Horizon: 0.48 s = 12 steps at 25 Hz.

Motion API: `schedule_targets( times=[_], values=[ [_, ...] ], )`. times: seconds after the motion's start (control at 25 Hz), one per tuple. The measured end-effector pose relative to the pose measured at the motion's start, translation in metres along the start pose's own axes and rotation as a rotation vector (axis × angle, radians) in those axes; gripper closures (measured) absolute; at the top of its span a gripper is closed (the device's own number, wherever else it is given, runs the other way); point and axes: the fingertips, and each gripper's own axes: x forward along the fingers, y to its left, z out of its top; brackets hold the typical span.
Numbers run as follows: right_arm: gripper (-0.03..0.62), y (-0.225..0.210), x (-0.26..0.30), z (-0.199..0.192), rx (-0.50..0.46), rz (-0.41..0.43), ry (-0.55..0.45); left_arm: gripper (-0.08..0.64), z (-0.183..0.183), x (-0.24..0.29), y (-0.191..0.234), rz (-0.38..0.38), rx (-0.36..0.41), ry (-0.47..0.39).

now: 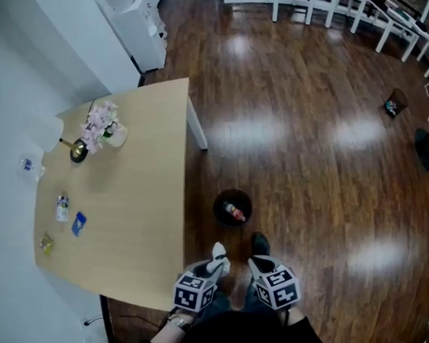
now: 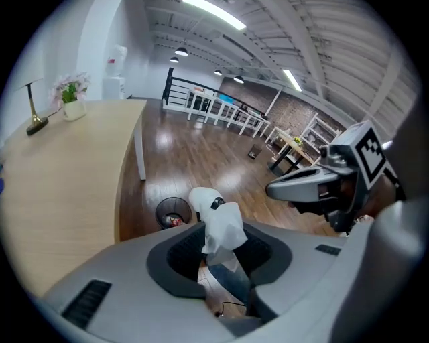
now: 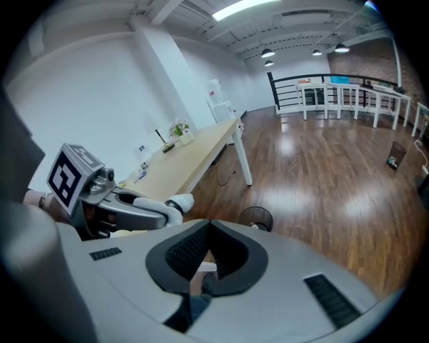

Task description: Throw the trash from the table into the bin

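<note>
My left gripper (image 2: 216, 242) is shut on a crumpled white piece of trash (image 2: 221, 224) that sticks up out of its jaws. In the head view this gripper (image 1: 214, 267) hangs low by the table's near corner, just short of the round black bin (image 1: 232, 207) on the floor. Something red lies in the bin (image 2: 173, 213). My right gripper (image 3: 209, 224) is beside it, jaws shut, with nothing between them. It is also in the head view (image 1: 261, 260). Several small bits of trash (image 1: 62, 207) lie on the light wooden table (image 1: 140, 199) at its left side.
A vase of pale flowers (image 1: 105, 128) and a small brass stand (image 1: 78, 150) are at the table's far end. A white cabinet (image 1: 140, 32) stands against the wall. White railings (image 1: 333, 8) run along the back. Dark wooden floor (image 1: 311, 137) spreads to the right.
</note>
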Motion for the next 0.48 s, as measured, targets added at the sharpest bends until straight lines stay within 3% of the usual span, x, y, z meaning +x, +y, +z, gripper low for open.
schedule_targets(
  times=[0.28,0.48],
  values=[
    [0.584,-0.076,0.033,0.003,0.045,0.043,0.1,0.43,0.027,0.154,0.047,0.118,-0.003,0.073],
    [0.584,-0.125,0.083,0.007,0.055,0.04,0.147,0.428,0.02,0.263,0.108,0.157,-0.115,0.115]
  ],
)
